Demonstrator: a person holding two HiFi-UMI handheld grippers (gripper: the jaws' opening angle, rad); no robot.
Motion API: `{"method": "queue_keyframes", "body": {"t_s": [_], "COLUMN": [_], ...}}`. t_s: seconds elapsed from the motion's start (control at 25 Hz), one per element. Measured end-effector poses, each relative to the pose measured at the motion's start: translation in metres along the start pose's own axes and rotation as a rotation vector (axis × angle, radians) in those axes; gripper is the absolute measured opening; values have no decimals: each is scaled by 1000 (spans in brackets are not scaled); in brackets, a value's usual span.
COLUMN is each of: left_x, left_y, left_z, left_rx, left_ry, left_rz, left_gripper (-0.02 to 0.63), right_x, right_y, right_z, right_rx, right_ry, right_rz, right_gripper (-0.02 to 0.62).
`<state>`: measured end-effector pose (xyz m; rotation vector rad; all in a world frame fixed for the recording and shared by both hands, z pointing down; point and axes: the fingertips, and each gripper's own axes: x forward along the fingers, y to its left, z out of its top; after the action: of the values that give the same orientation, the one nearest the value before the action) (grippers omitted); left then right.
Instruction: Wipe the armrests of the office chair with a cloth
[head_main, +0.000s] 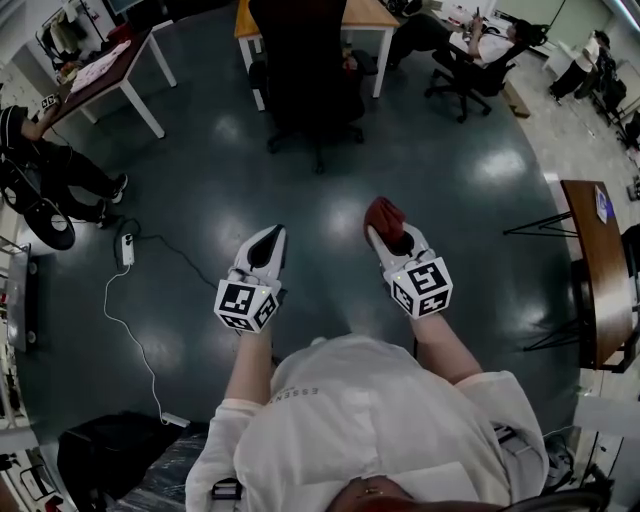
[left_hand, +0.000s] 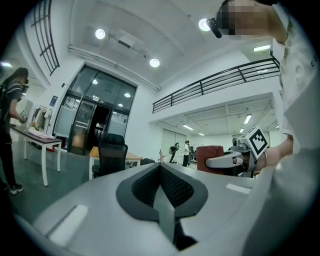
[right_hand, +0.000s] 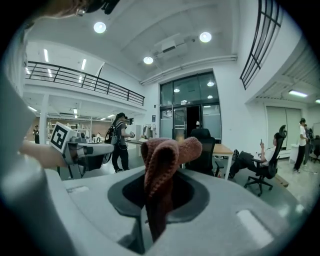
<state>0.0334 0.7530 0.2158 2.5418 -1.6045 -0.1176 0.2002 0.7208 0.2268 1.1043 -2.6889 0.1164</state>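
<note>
A black office chair (head_main: 305, 70) stands ahead by the wooden desk, well beyond both grippers; it also shows small in the left gripper view (left_hand: 111, 156) and behind the cloth in the right gripper view (right_hand: 204, 150). My right gripper (head_main: 384, 222) is shut on a reddish-brown knitted cloth (head_main: 385, 218), which bunches up above the jaws (right_hand: 167, 152). My left gripper (head_main: 268, 243) is shut with nothing in it, level with the right one over the dark floor. Neither gripper touches the chair.
A wooden desk (head_main: 360, 14) stands behind the chair. A seated person (head_main: 470, 50) is at the far right, another person (head_main: 50, 160) at the left beside a white-legged table (head_main: 110, 70). A white cable (head_main: 130, 330) runs over the floor. A brown table (head_main: 592, 260) lies right.
</note>
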Motion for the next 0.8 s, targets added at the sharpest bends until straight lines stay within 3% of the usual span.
{"method": "queue_keyframes", "body": {"t_s": [0.48,0.8], "left_x": [-33,12], "left_y": [82,136], "left_z": [-5,-22], "left_rx": [-17,-61], "left_ry": [-1,5], "left_rz": [57,91], "left_gripper": [17,17], "right_x": [61,139], "right_y": [41,9], "right_z": [-9,-6], "right_rx": [61,72], "right_ry": [-2,8], "right_rz": [18,78], "right_gripper": [55,55]}}
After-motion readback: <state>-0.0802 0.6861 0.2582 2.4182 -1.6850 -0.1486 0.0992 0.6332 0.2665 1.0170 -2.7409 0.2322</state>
